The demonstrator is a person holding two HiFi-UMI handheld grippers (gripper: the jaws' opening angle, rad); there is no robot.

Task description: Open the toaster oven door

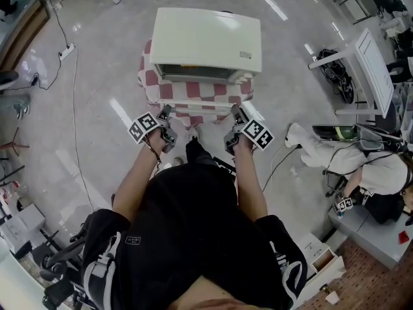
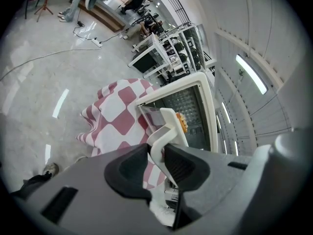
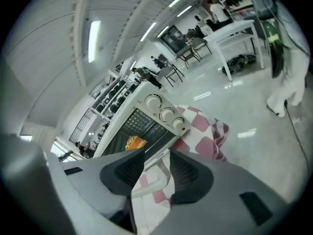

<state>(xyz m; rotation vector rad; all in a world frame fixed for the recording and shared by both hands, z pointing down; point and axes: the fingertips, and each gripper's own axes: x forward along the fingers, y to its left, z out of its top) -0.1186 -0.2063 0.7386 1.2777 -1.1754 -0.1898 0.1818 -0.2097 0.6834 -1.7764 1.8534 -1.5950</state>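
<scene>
Left gripper view shows the left gripper (image 2: 157,156) clenched on the white plastic bar handle (image 2: 166,126), both dark ribbed pads pressing against the bar where it passes between them. The handle is fixed to the glass door (image 2: 150,114), which is swung down and away from the front of the cream-white toaster oven (image 2: 209,106), leaving the dark cavity exposed with a small orange-brown item (image 2: 182,123) inside. In the right gripper view the right gripper (image 3: 156,169) is released: its pads stand apart with a visible gap on each side, and the other end of the same handle (image 3: 152,184) lies between them without being pressed. Beyond it sits the oven front with three round cream control knobs (image 3: 167,114) in a row beside the opening. The oven stands on a red-and-white checked cloth (image 3: 208,126) that drapes over its support onto a pale glossy floor (image 3: 244,97). From the head view the two grippers, left (image 1: 164,116) and right (image 1: 236,117), sit at either end of the lowered door's handle (image 1: 200,108), just in front of the oven (image 1: 206,41), with the checked cloth (image 1: 193,89) showing below the oven.
</scene>
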